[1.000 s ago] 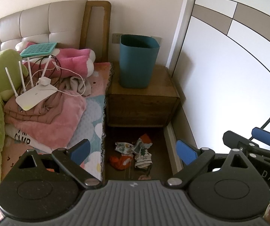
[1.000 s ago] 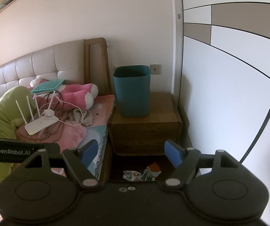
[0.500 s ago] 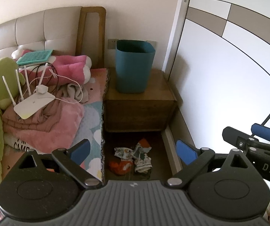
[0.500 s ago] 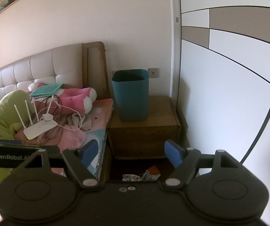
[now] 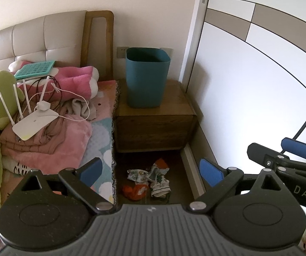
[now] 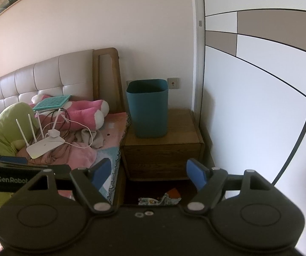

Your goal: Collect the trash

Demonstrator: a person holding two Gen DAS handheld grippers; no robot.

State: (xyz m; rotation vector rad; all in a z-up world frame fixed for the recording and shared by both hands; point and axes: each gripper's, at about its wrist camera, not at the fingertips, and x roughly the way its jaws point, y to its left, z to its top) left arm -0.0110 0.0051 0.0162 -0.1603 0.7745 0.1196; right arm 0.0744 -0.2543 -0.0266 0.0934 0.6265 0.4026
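Crumpled wrappers, printed white and orange, lie on the dark floor between the bed and the wardrobe, below the nightstand; in the right wrist view only their top edge shows. A teal bin stands upright on the wooden nightstand. My left gripper hangs open above the wrappers, holding nothing. My right gripper is open too, higher up and empty; it also shows at the right edge of the left wrist view.
The bed on the left carries a pink blanket, a white router with cables, pink and green plush toys and a teal tablet. A white wardrobe wall closes the right side. The floor gap is narrow.
Both cameras have pulled back and risen a little, so the bin and nightstand sit lower and smaller in view. Both grippers stay open and empty.
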